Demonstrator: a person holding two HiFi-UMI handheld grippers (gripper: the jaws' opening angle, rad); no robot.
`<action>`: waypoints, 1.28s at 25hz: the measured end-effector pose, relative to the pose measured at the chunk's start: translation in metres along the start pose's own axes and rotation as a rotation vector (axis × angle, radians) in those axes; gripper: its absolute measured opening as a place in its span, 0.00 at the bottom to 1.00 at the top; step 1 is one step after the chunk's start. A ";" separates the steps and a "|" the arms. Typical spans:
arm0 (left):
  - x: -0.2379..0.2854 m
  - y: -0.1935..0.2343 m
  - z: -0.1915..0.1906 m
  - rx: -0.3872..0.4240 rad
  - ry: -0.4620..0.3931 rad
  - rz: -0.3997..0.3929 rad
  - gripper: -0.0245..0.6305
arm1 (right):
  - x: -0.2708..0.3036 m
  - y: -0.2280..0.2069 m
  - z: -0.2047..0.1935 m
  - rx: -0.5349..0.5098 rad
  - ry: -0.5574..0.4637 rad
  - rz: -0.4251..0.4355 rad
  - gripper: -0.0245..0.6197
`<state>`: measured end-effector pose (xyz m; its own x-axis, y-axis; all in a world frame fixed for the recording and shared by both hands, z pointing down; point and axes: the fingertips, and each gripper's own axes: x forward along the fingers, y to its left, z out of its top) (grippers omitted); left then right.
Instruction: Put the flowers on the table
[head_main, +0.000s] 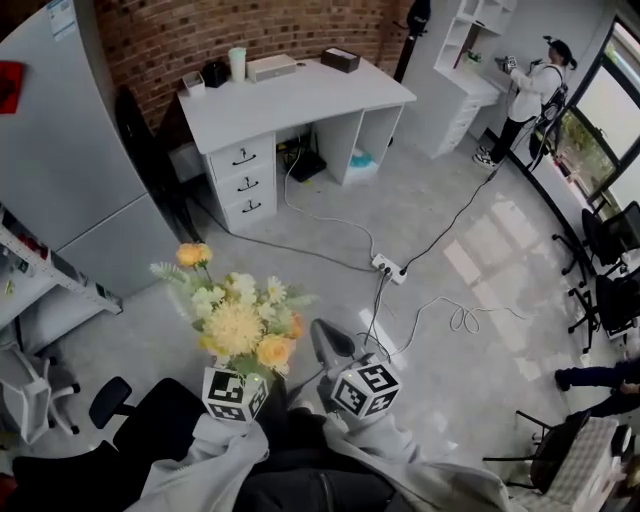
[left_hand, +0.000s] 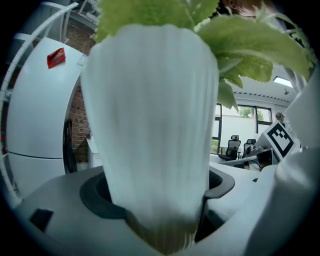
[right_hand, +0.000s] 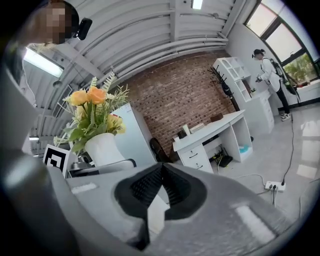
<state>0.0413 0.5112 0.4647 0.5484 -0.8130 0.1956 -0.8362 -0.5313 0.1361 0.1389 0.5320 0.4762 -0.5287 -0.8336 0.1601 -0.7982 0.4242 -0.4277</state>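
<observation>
A bunch of yellow and orange flowers (head_main: 240, 320) stands in a white ribbed vase (left_hand: 155, 125). My left gripper (left_hand: 160, 192) is shut on the vase's lower body, and the vase fills the left gripper view. The bunch also shows in the right gripper view, as flowers (right_hand: 90, 112) at the left. My right gripper (right_hand: 161, 169) is shut with nothing in it and sits just right of the flowers, as the right gripper (head_main: 330, 345) in the head view. The white desk (head_main: 300, 95) stands far ahead against the brick wall.
On the desk are a cup (head_main: 237, 62) and two boxes (head_main: 271, 67). A power strip (head_main: 388, 268) with cables lies on the floor between me and the desk. A grey cabinet (head_main: 60, 150) is at the left, a black chair (head_main: 110, 400) near my feet, and a person (head_main: 530, 90) far right.
</observation>
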 end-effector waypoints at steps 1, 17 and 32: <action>0.000 0.000 -0.001 0.000 0.000 0.001 0.70 | 0.000 0.000 0.000 -0.001 -0.003 0.003 0.04; 0.069 0.093 0.033 0.006 -0.002 0.067 0.70 | 0.129 -0.012 0.054 -0.034 0.025 0.090 0.04; 0.160 0.220 0.076 0.014 0.013 0.049 0.70 | 0.302 -0.025 0.097 -0.021 0.043 0.110 0.04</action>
<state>-0.0558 0.2458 0.4519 0.5068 -0.8351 0.2139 -0.8620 -0.4943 0.1126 0.0271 0.2358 0.4489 -0.6248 -0.7660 0.1512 -0.7405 0.5200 -0.4257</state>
